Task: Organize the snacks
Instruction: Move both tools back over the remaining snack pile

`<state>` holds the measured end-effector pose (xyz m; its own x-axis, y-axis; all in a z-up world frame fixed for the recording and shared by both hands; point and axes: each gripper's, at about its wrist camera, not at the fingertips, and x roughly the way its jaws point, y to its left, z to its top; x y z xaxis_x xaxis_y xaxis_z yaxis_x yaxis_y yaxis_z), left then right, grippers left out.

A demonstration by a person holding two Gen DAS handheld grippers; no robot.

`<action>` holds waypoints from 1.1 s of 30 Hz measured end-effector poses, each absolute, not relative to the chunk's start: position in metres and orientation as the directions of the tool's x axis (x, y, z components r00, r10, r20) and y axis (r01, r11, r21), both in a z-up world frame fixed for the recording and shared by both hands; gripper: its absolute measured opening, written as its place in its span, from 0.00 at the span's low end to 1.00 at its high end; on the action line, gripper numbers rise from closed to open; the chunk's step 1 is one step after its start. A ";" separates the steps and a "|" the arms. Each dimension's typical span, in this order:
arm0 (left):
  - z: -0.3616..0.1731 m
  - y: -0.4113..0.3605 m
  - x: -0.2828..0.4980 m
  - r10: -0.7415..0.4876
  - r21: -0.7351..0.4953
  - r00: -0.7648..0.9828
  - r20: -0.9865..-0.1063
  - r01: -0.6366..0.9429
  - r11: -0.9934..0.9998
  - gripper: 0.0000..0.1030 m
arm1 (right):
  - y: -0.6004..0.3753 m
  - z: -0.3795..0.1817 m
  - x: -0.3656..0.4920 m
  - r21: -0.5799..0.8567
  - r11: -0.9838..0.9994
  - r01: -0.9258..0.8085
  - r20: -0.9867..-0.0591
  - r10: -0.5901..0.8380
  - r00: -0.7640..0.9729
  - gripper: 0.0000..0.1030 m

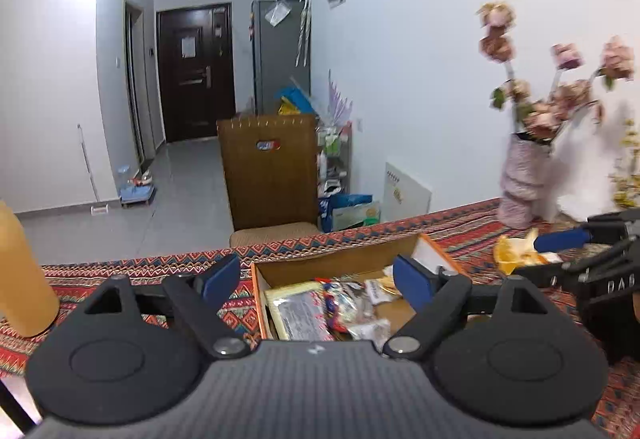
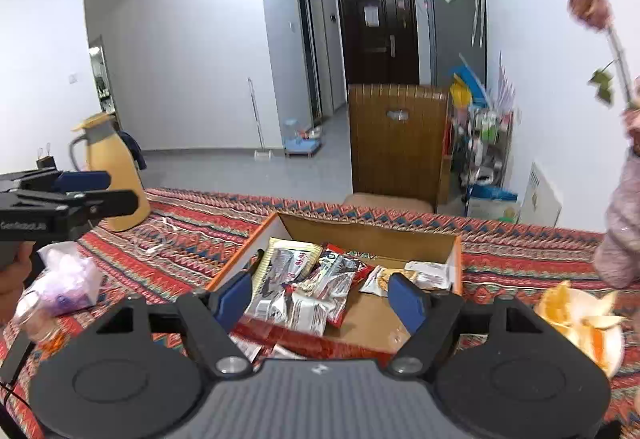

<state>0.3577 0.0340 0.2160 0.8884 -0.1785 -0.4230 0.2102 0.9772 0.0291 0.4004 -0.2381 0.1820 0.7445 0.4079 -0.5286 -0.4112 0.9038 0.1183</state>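
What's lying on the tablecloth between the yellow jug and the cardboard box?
In the right wrist view, a white cable lies on the tablecloth between the yellow jug and the cardboard box.

Open cardboard box [image 2: 400, 235], shallow, orange-edged, flaps up, rests flat on the patterned cloth. Inside: heap of snack packets [image 2: 308, 291] crowded toward its left and near side, overlapping, mostly silver-white and red wrappers. One pale packet [image 2: 428, 273] lies apart by the right wall. Right portion of box floor is bare.

Red zigzag-patterned tablecloth [image 2: 520, 247], brown cardboard box [image 2: 360, 235], yellow jug [image 2: 112, 167].
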 end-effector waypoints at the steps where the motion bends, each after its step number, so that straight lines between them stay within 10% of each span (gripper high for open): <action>1: 0.218 0.033 0.339 -0.182 0.022 0.890 -0.418 0.210 0.977 0.85 | -0.244 0.187 0.384 0.111 0.904 -0.414 -0.518 0.408 0.752 0.73; 16: 0.132 0.024 0.057 -0.177 0.047 0.948 -0.264 0.195 0.980 1.00 | -0.300 0.117 0.127 0.008 0.915 -0.402 -0.347 0.380 0.857 0.91; 33: 0.038 0.030 0.043 -0.165 -0.080 0.866 -0.473 0.145 0.986 1.00 | -0.285 -0.007 0.064 0.020 0.972 -0.234 -0.486 0.214 0.847 0.94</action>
